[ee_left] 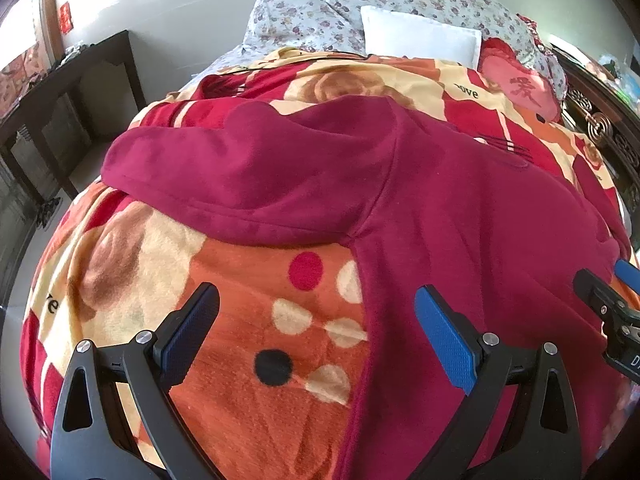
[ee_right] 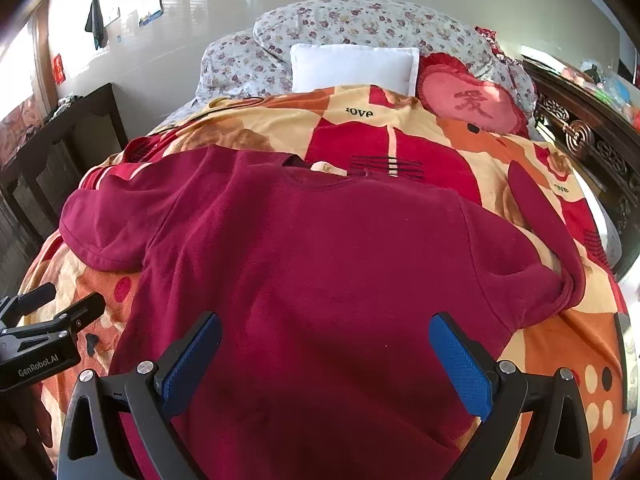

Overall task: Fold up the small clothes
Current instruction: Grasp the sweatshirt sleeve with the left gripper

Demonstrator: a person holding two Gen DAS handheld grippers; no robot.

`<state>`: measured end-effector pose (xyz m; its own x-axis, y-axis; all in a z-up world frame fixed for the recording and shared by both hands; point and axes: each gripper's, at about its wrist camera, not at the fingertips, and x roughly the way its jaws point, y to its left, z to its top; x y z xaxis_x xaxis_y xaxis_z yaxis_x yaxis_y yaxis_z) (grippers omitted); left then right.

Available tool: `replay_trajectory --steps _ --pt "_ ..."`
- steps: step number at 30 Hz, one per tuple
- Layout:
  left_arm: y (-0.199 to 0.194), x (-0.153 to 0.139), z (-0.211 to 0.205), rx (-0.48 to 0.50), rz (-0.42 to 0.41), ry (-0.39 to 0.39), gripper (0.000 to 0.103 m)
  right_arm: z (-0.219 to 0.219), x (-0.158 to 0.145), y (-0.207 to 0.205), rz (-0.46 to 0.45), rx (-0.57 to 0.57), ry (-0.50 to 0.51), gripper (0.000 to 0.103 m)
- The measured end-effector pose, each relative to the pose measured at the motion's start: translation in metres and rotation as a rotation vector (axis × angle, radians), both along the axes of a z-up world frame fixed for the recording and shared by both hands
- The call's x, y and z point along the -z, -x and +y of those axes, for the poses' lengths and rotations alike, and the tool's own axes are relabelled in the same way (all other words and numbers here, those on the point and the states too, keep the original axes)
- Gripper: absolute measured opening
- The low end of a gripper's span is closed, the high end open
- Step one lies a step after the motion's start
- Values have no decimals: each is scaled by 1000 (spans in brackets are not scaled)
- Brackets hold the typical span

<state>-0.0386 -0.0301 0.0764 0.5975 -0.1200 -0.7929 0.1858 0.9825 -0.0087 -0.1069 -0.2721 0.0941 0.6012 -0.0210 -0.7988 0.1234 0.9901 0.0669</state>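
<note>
A dark red short-sleeved T-shirt (ee_right: 320,272) lies spread flat on the bed, collar toward the pillows. Its left sleeve (ee_left: 240,176) stretches out sideways and its right sleeve (ee_right: 532,280) is bunched at the edge. My left gripper (ee_left: 316,332) hovers open over the shirt's left side hem, one blue pad (ee_left: 444,344) above the cloth and the other above the blanket. My right gripper (ee_right: 324,356) is open above the lower middle of the shirt, holding nothing. The right gripper's tip (ee_left: 600,300) shows at the left view's right edge, and the left gripper (ee_right: 52,320) at the right view's left edge.
The bed is covered by a red, orange and cream blanket (ee_right: 440,140). At its head lie floral pillows (ee_right: 360,24), a white cushion (ee_right: 352,66) and a red heart cushion (ee_right: 468,100). A dark wooden table (ee_left: 68,92) stands left of the bed; a carved dark headboard (ee_right: 592,140) runs along the right.
</note>
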Motion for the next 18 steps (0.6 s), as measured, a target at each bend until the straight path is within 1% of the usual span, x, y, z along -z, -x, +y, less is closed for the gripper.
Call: replay_trajectory --steps 12,18 --pt "-8 0 18 -46 -9 -4 99 2 3 -3 -7 -5 24 102" --pt "-9 2 27 -66 -9 1 99 5 1 -2 -38 -12 42 102"
